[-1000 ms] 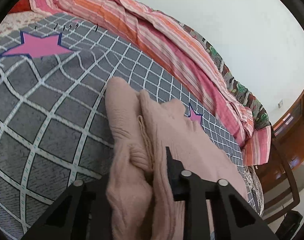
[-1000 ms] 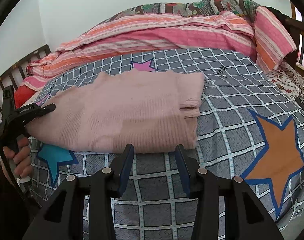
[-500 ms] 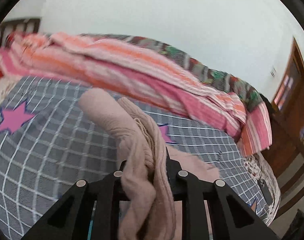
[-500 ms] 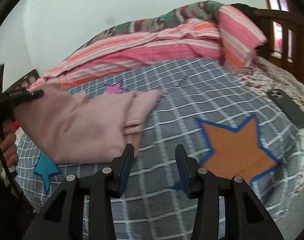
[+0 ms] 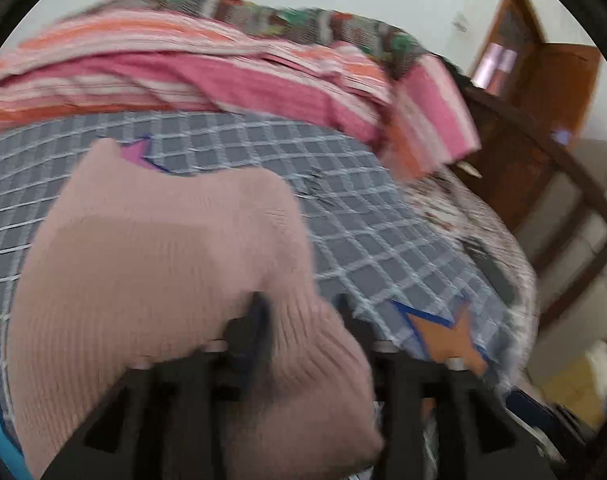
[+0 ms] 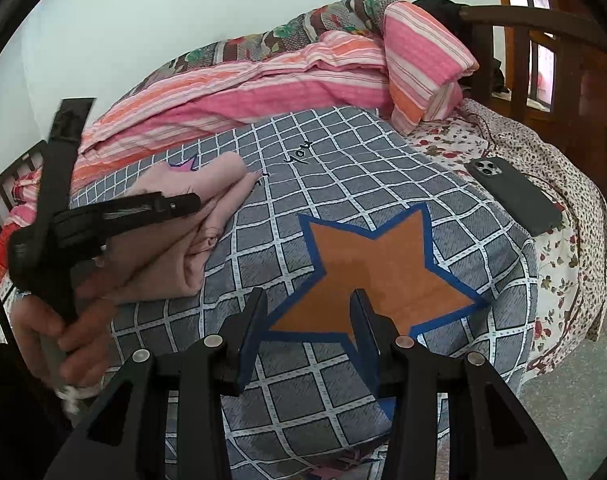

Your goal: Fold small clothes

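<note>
A pink knit sweater (image 5: 163, 248) lies folded on the grey checked bedspread (image 5: 343, 208); in the right wrist view the sweater (image 6: 219, 184) is a thick bundle at the left. My left gripper (image 5: 301, 312) hovers over the near edge of the sweater. Its jaws are opening, with a fold of the knit still lying between the fingers, loose rather than pinched. The picture is blurred by motion. Seen from the side, the left gripper (image 6: 191, 202) is held by a hand (image 6: 63, 332). My right gripper (image 6: 309, 300) stands open and empty above an orange star (image 6: 383, 256), apart from the sweater.
A striped pink and orange quilt (image 6: 263, 84) is heaped along the far side of the bed. On the floral sheet at the right lies a dark phone (image 6: 515, 196). A wooden bed frame (image 6: 543, 40) rises at the right, and tiled floor shows past the bed's edge.
My left gripper swung right carrying the sweater's end over the rest, and its jaws have widened. My right gripper drifted right, from in front of the sweater to over the orange star.
</note>
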The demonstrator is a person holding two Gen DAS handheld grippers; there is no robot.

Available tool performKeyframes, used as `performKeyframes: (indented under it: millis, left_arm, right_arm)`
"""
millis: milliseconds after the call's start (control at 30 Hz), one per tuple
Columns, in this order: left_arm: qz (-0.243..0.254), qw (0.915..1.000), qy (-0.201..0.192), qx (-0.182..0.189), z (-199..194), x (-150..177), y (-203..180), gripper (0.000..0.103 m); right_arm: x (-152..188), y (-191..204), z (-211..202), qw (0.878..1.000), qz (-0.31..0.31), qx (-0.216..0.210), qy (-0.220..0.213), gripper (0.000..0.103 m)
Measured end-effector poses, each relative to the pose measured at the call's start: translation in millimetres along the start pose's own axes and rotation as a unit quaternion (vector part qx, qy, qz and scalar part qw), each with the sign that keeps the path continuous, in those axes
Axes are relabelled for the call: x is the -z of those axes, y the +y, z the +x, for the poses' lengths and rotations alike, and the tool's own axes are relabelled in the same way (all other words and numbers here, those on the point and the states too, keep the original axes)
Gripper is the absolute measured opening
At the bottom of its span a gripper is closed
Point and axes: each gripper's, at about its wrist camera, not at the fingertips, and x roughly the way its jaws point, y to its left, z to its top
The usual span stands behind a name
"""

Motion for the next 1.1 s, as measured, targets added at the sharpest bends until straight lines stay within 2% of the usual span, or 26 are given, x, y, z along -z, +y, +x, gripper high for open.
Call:
performKeyframes:
  millis: [33,100,200,267,333,467,500,567,633,700,767,800,900,933,1000,1033,1100]
  left_arm:
    - [-0.012,0.9994,0.008,0.03,-8.9,-4.6,7.1,0.05]
    - [-0.024,0.9983,0.004,0.054,-26.2,-9.8,16.4,0.051]
    - [-0.023,0.9972,-0.037,0.062,-61.2,-14.2,34.5,0.061]
    - [-0.019,0.9973,-0.056,0.045,-80.6,-14.5,49.9,0.062]
    - [-0.018,0.998,-0.06,0.007,-90.2,-14.6,67.9,0.062]
    - [-0.024,0.9964,-0.053,-0.062,-92.7,-11.7,100.8,0.062]
    - [-0.029,0.996,-0.05,-0.068,-92.6,-9.0,108.3,0.062]
    - [-0.043,0.9952,-0.043,-0.077,-90.7,-6.1,125.6,0.062]
    - [-0.053,0.9945,-0.038,-0.082,-90.1,-3.7,137.7,0.062]
    - [-0.061,0.9942,-0.036,-0.081,-90.9,-2.5,147.5,0.062]
    - [-0.066,0.9946,-0.039,-0.069,-93.7,-1.1,155.0,0.062]
    - [-0.068,0.9948,-0.042,-0.064,-94.1,-1.5,157.6,0.062]
    - [-0.074,0.9946,-0.046,-0.057,-95.6,-0.3,166.4,0.062]
    - [-0.076,0.9946,-0.047,-0.054,-95.6,0.5,169.5,0.062]
    - [-0.083,0.9942,-0.047,-0.05,-94.8,1.6,175.6,0.062]
    - [-0.088,0.9939,-0.046,-0.046,-94.2,1.7,178.8,0.062]
    - [-0.103,0.9931,-0.043,-0.036,-93.2,0.8,186.0,0.062]
  right_arm:
    - [-2.5,-0.6,1.2,1.0,0.003,-0.005,0.0,0.043]
    - [-11.9,0.7,5.4,1.0,0.015,-0.024,-0.001,0.043]
    - [-27.7,10.1,11.5,0.997,0.034,-0.071,-0.007,0.043]
    - [-37.6,19.0,16.3,0.994,0.041,-0.098,-0.011,0.045]
    - [-47.9,32.9,23.6,0.99,0.049,-0.13,-0.014,0.046]
    - [-61.2,66.2,49.4,0.982,0.063,-0.177,-0.002,0.046]
    - [-62.1,73.6,57.1,0.981,0.065,-0.183,0.002,0.046]
    - [-62.6,84.7,73.2,0.981,0.07,-0.179,0.012,0.046]
    - [-62.2,93.0,91.3,0.985,0.073,-0.154,0.023,0.039]
    - [-63.1,98.1,108.0,0.989,0.067,-0.126,0.031,0.027]
    - [-64.4,99.2,114.4,0.989,0.061,-0.129,0.03,0.016]
    - [-64.0,100.6,110.7,0.99,0.053,-0.132,0.019,0.014]
    - [-51.9,100.5,84.7,0.99,0.026,-0.134,-0.037,0.012]
    - [-45.6,99.4,83.4,0.991,0.023,-0.124,-0.042,0.012]
    - [-37.0,97.4,99.5,0.995,0.021,-0.096,-0.011,0.012]
    - [-34.9,94.4,107.0,0.995,0.03,-0.094,0.002,0.012]
    - [-38.1,90.3,103.4,0.993,0.044,-0.108,-0.001,0.014]
